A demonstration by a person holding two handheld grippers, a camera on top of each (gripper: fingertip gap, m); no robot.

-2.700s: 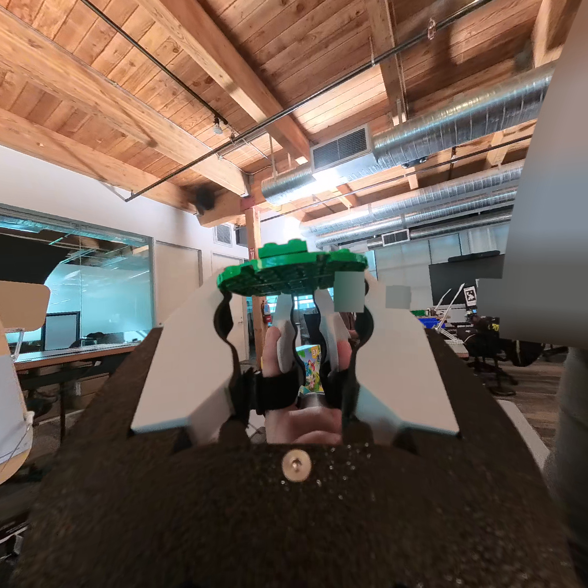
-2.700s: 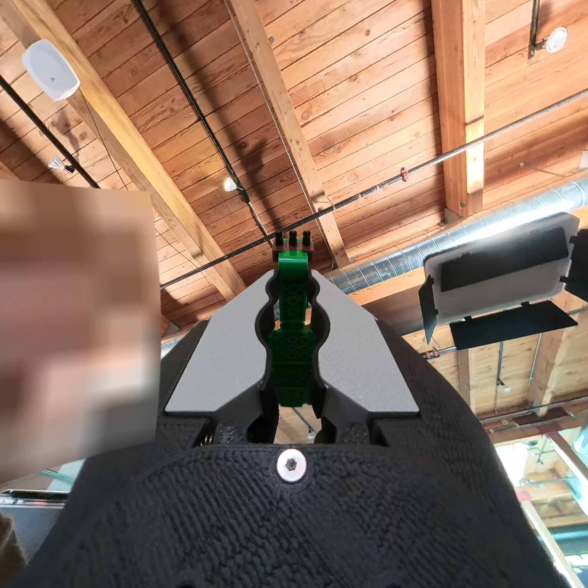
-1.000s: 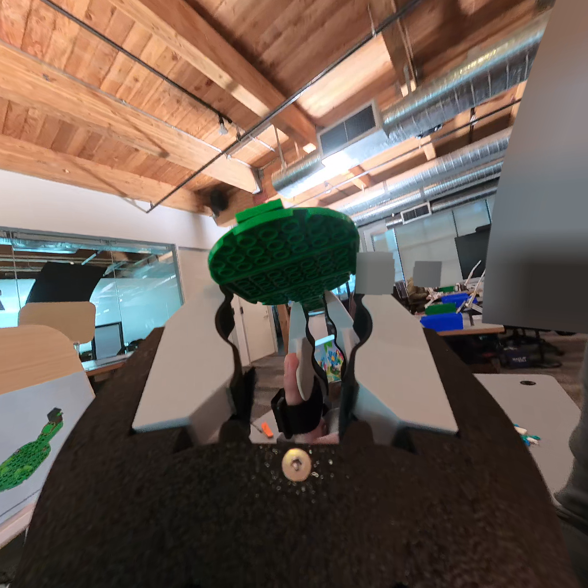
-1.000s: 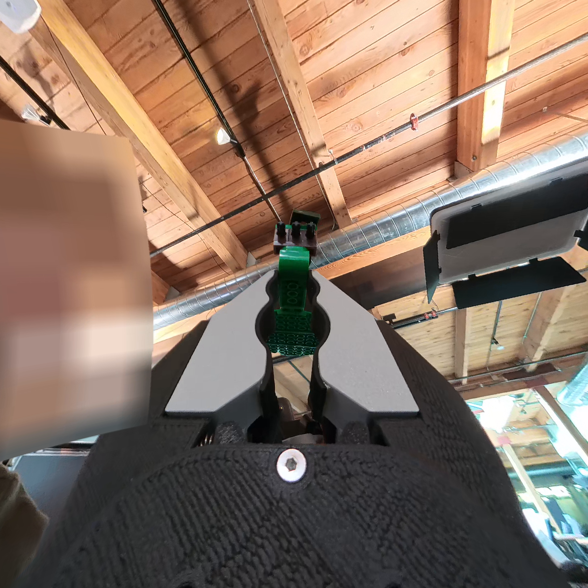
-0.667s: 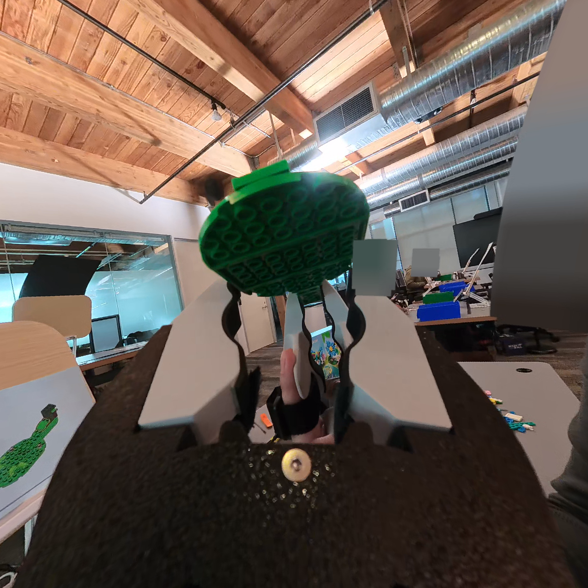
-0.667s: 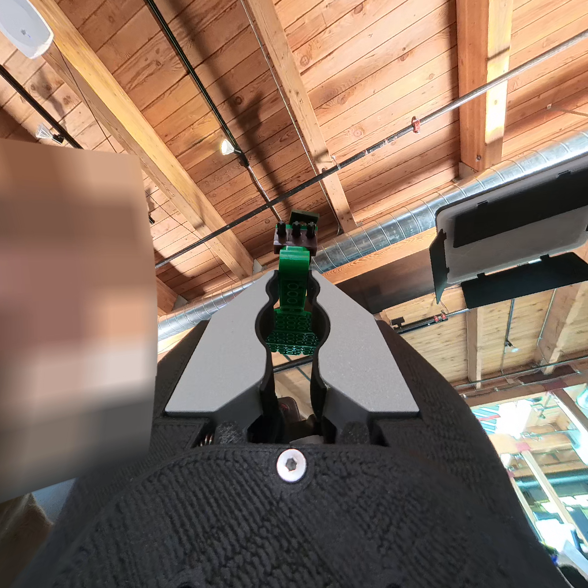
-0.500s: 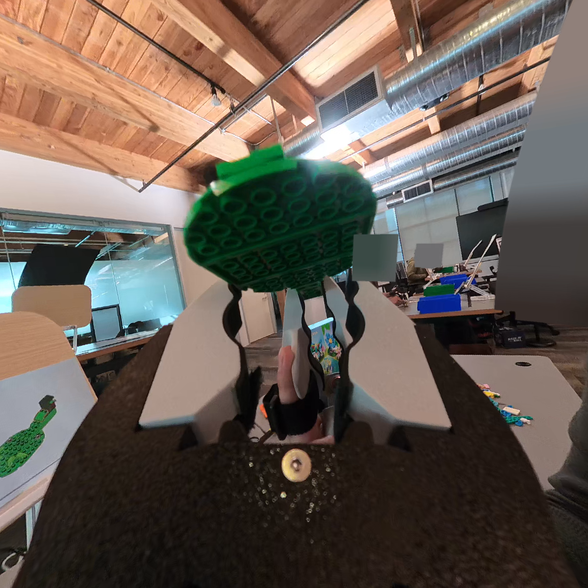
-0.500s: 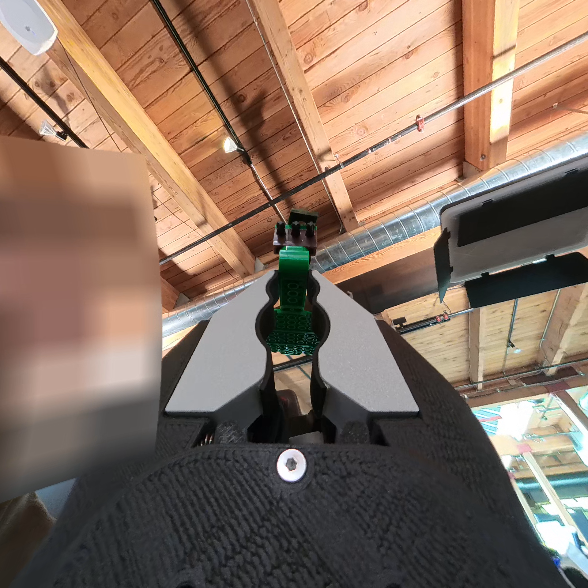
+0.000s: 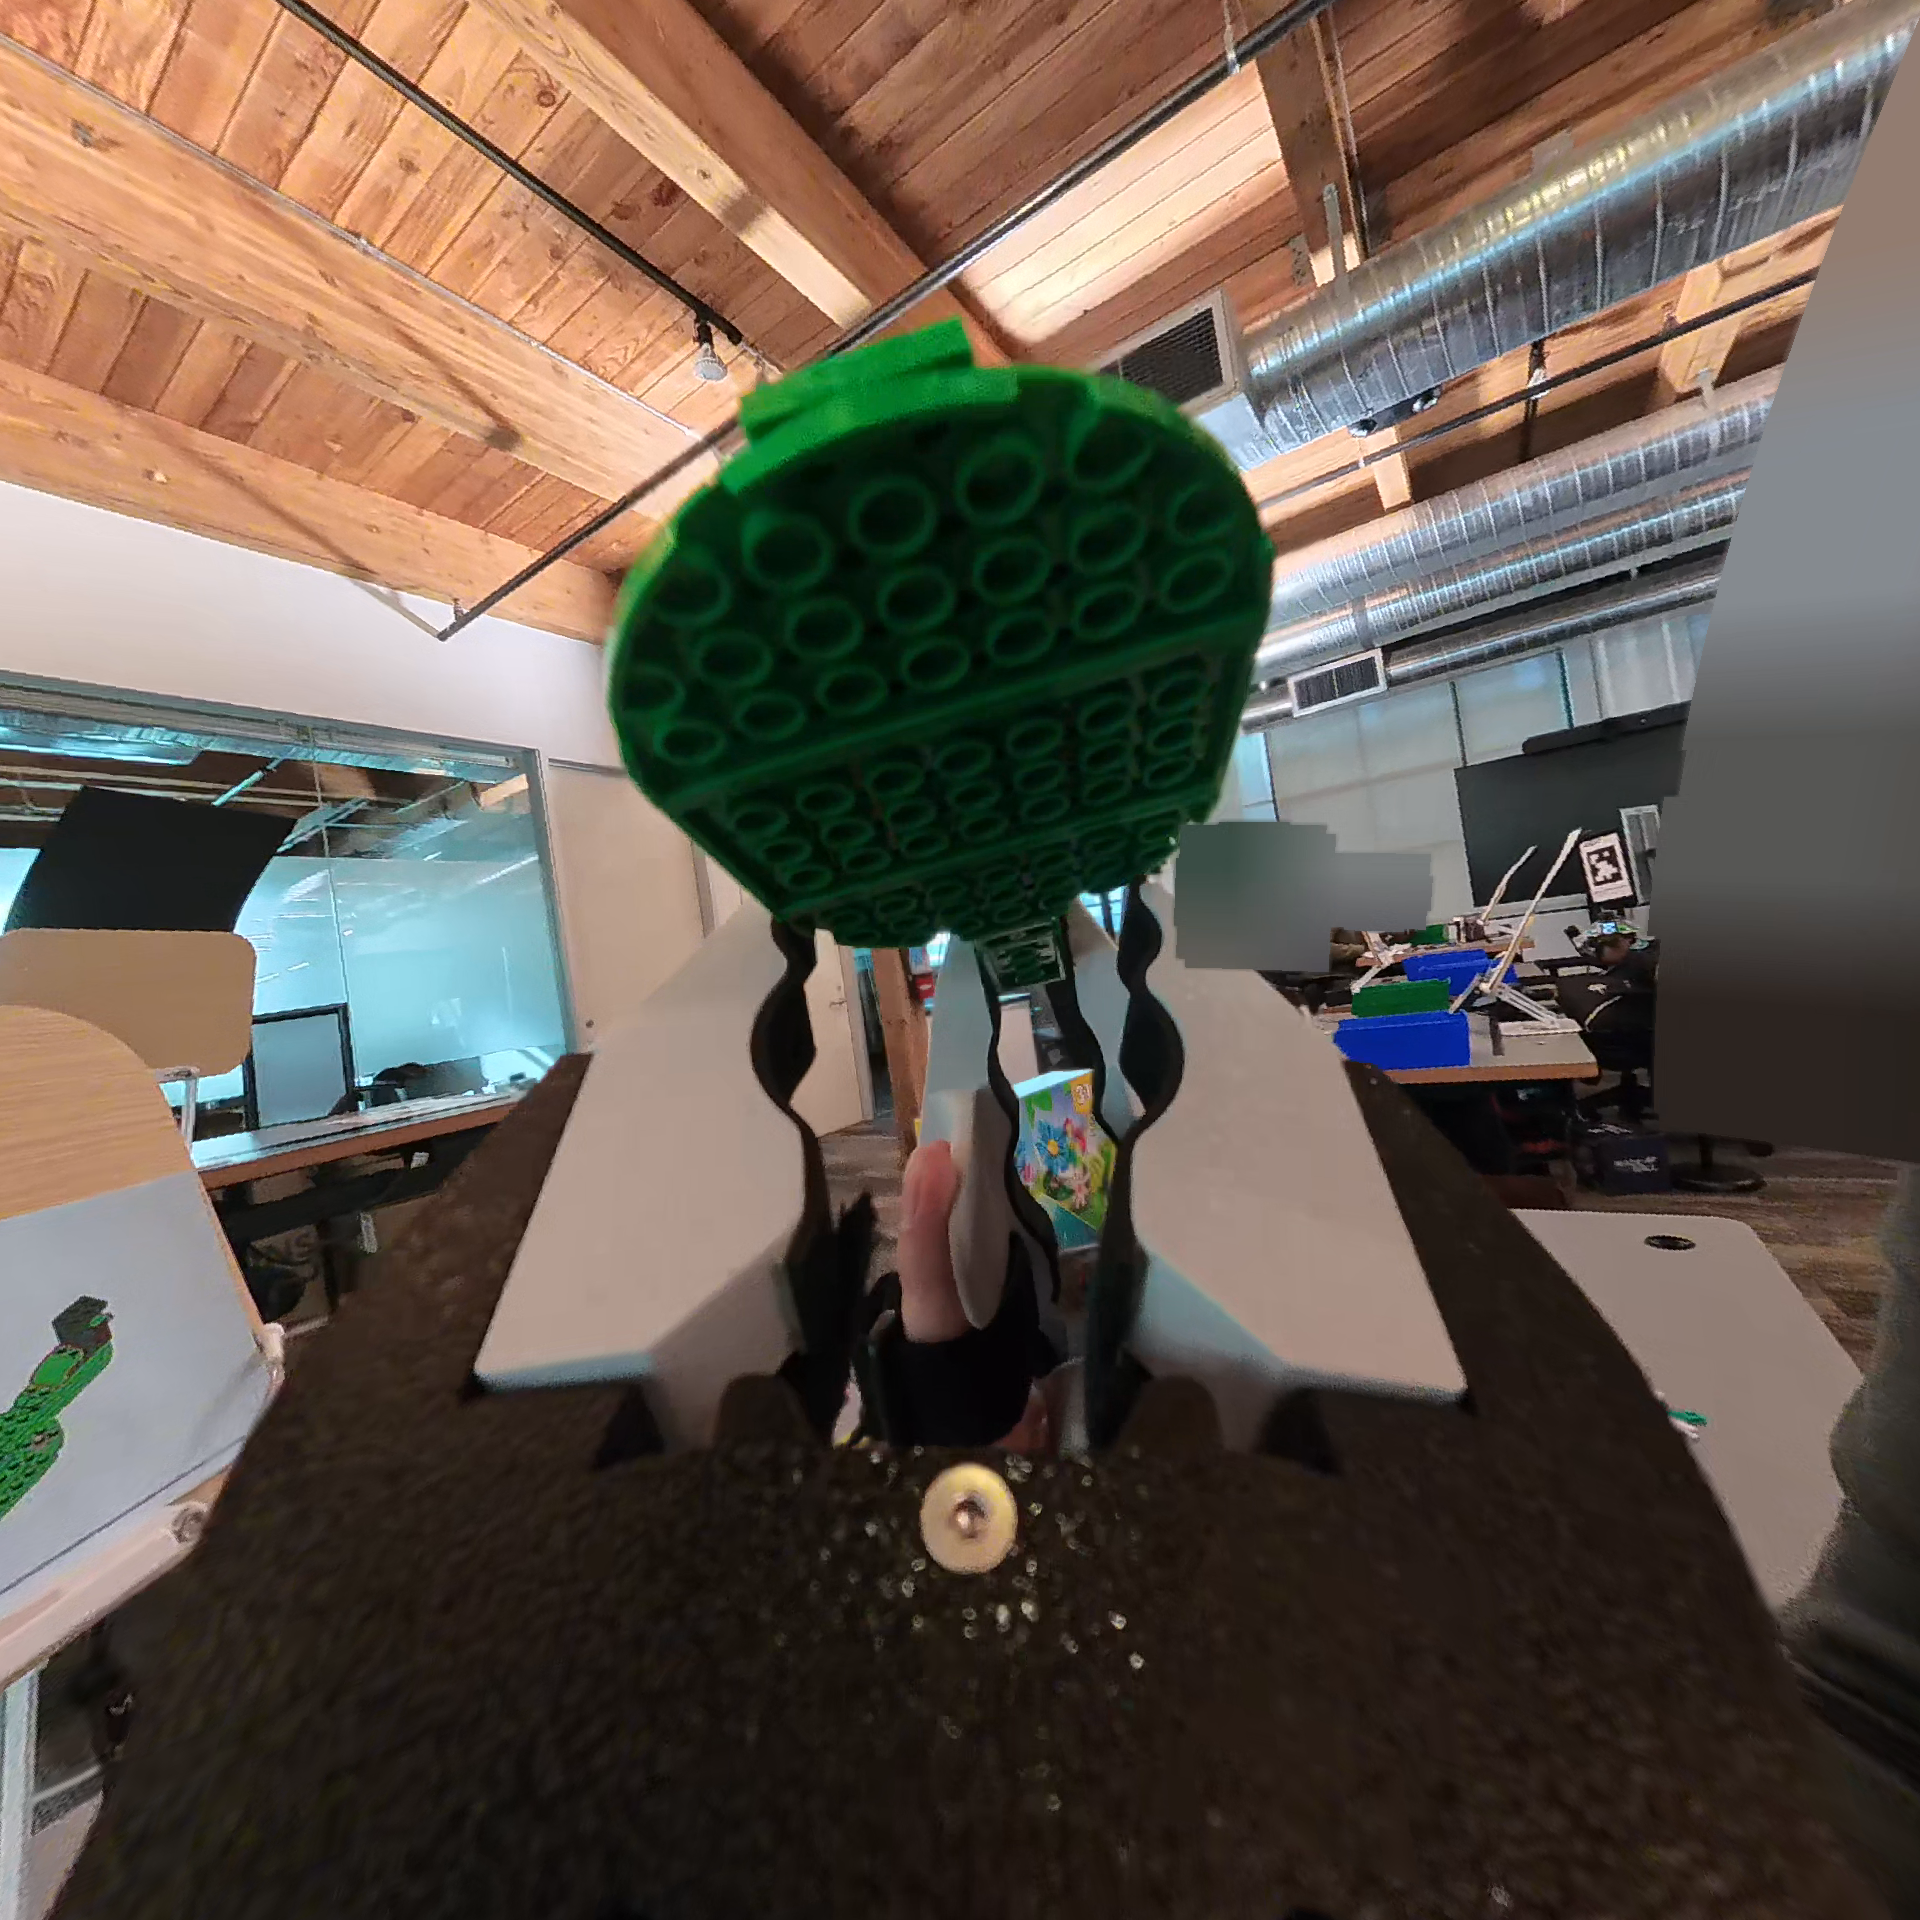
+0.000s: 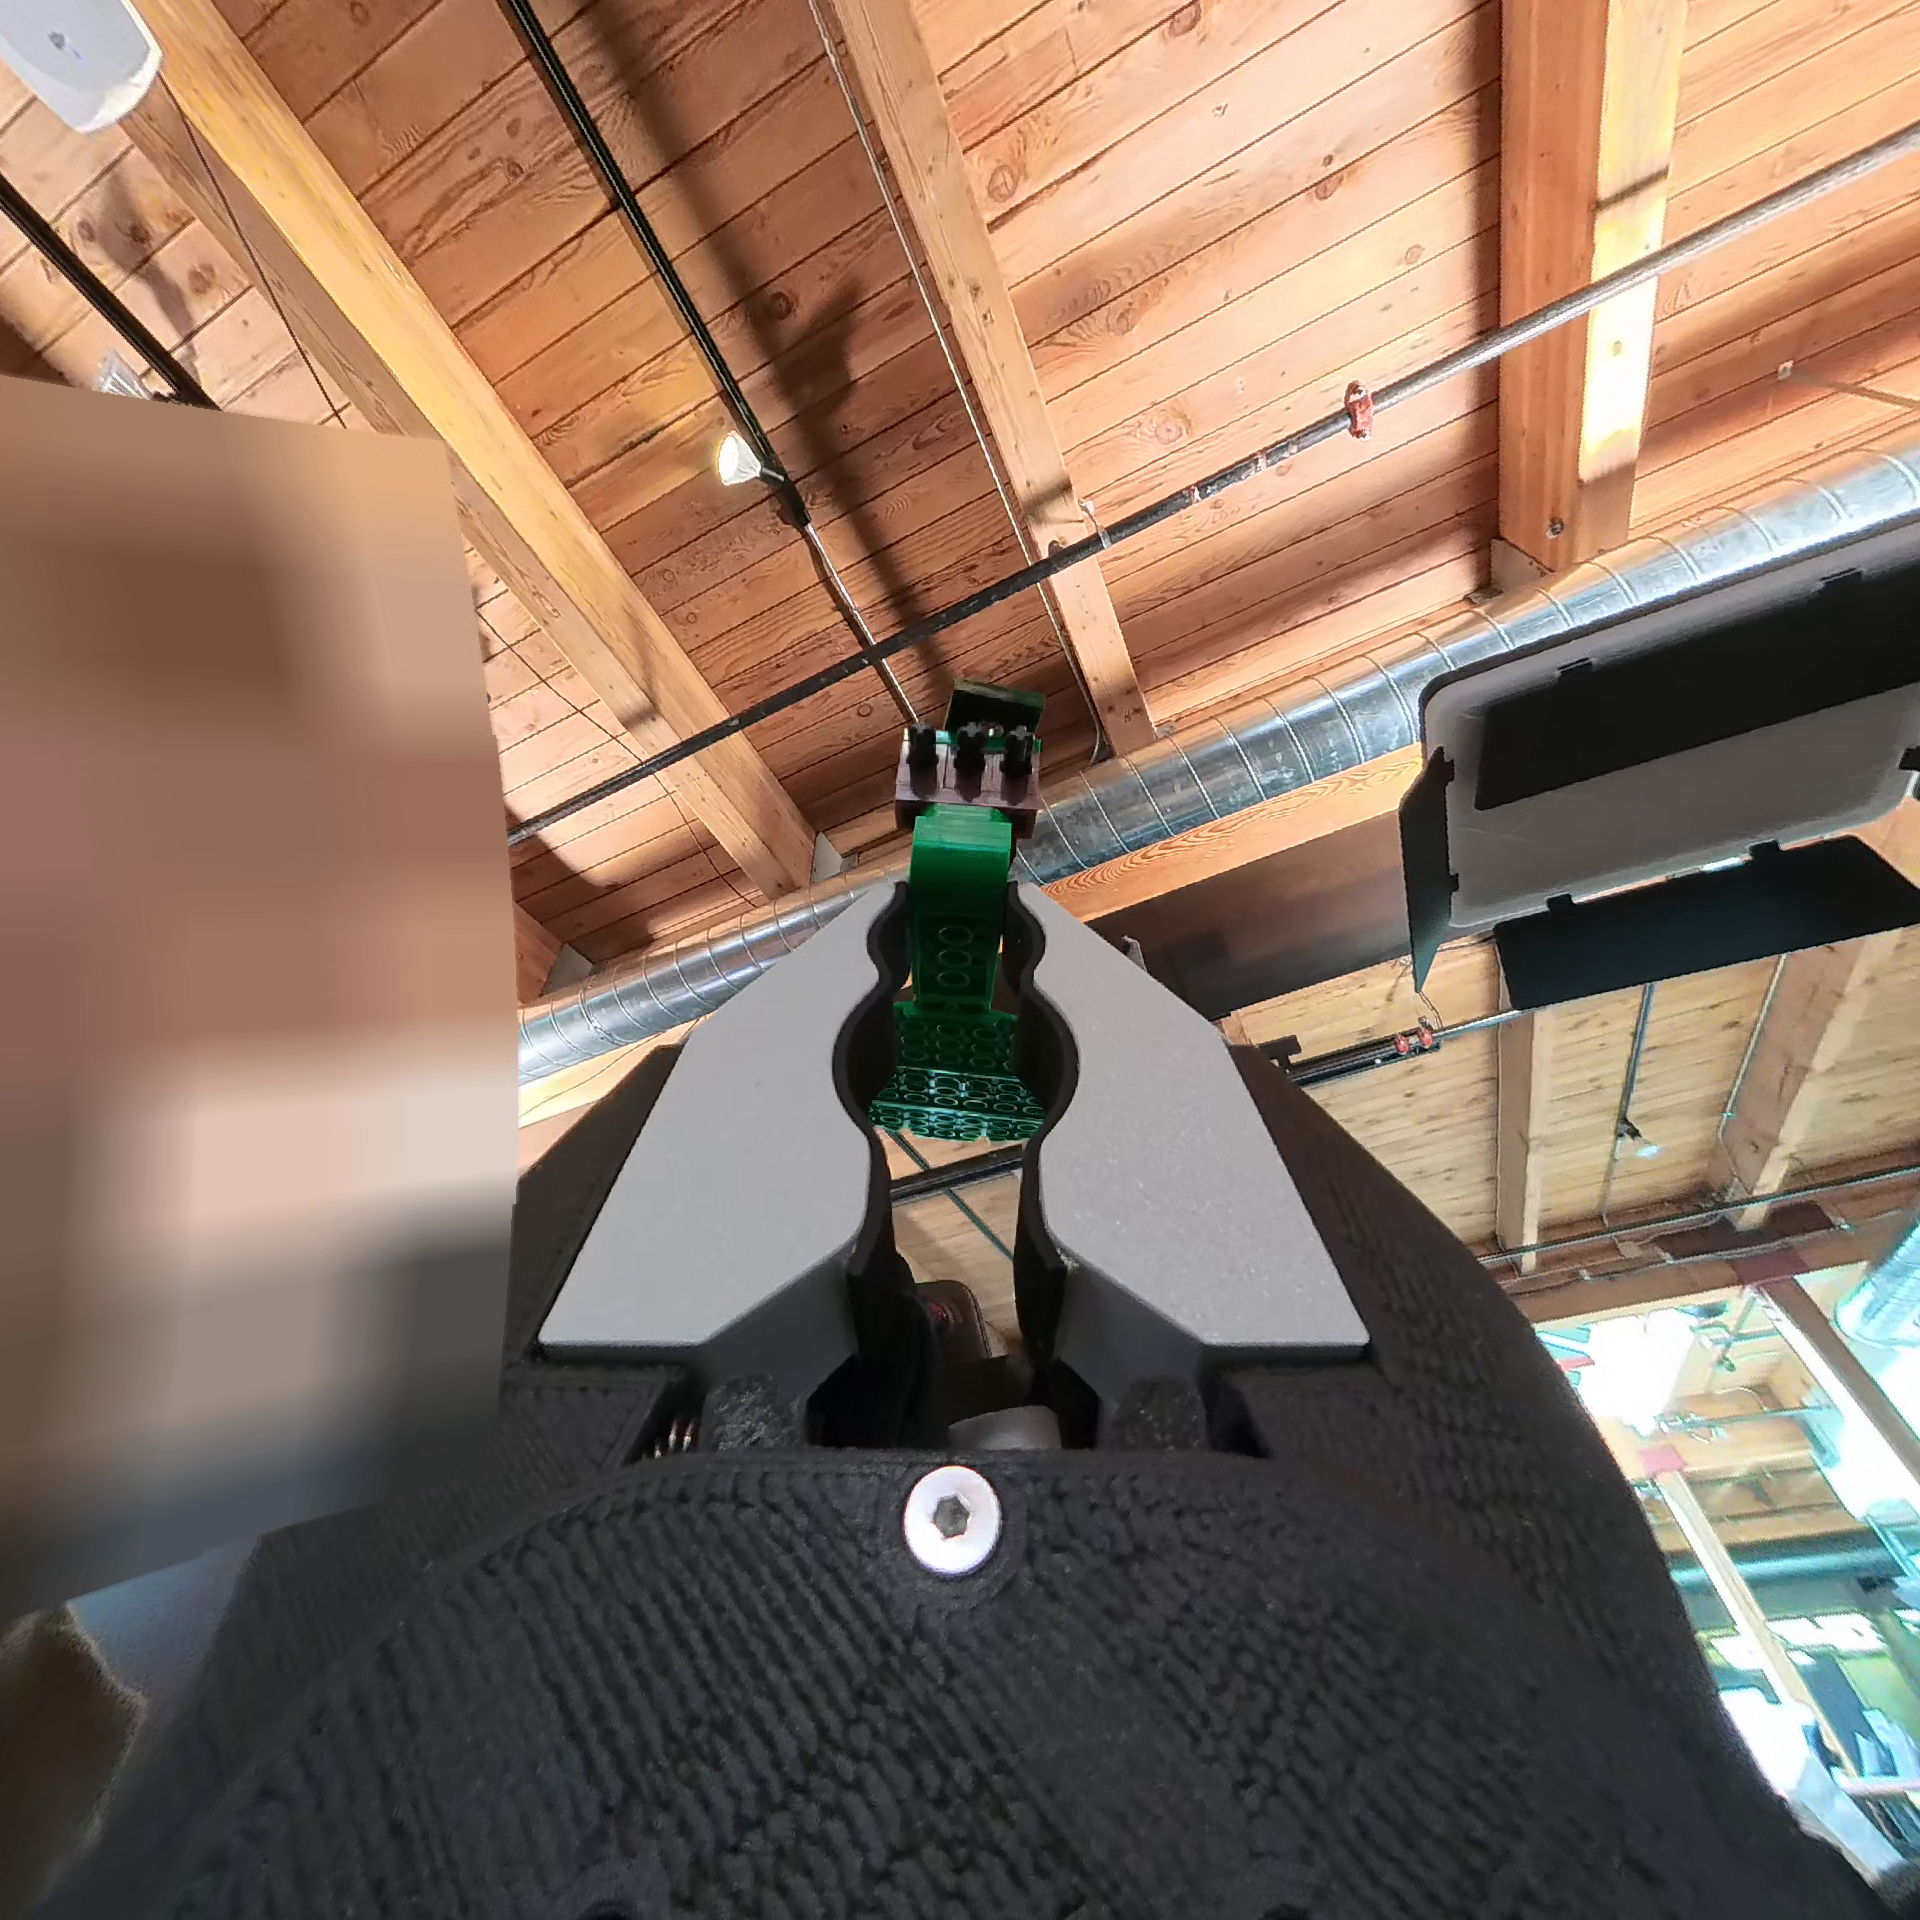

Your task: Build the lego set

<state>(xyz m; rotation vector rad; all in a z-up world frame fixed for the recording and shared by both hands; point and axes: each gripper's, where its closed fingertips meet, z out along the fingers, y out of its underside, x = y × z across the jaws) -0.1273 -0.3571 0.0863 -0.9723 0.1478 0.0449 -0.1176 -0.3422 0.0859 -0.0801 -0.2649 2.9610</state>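
A green lego build is held up in the air, seen from below. In the left wrist view its wide rounded green plate (image 9: 935, 665) fills the space just above the tips of my left gripper (image 9: 956, 920), whose jaws stand apart and hold nothing. Between them I see the right gripper's grey fingers (image 9: 961, 1143) and a gloved hand (image 9: 935, 1299). In the right wrist view my right gripper (image 10: 958, 904) is shut on the build's narrow green neck (image 10: 956, 935). A brown piece (image 10: 966, 795) with a small dark green piece sits at the far end of the neck.
A sheet with a picture of the green build (image 9: 62, 1382) stands at the left. A grey table (image 9: 1662, 1351) with a few loose pieces (image 9: 1683, 1418) lies to the right, and a colourful box (image 9: 1060, 1153) is behind. A light panel (image 10: 1662, 810) hangs overhead. Left and right tips are no more than a few centimetres apart.
In the left wrist view the green plate has come closer and risen, now looking much larger. In the right wrist view the held build has stayed in place in the jaws.
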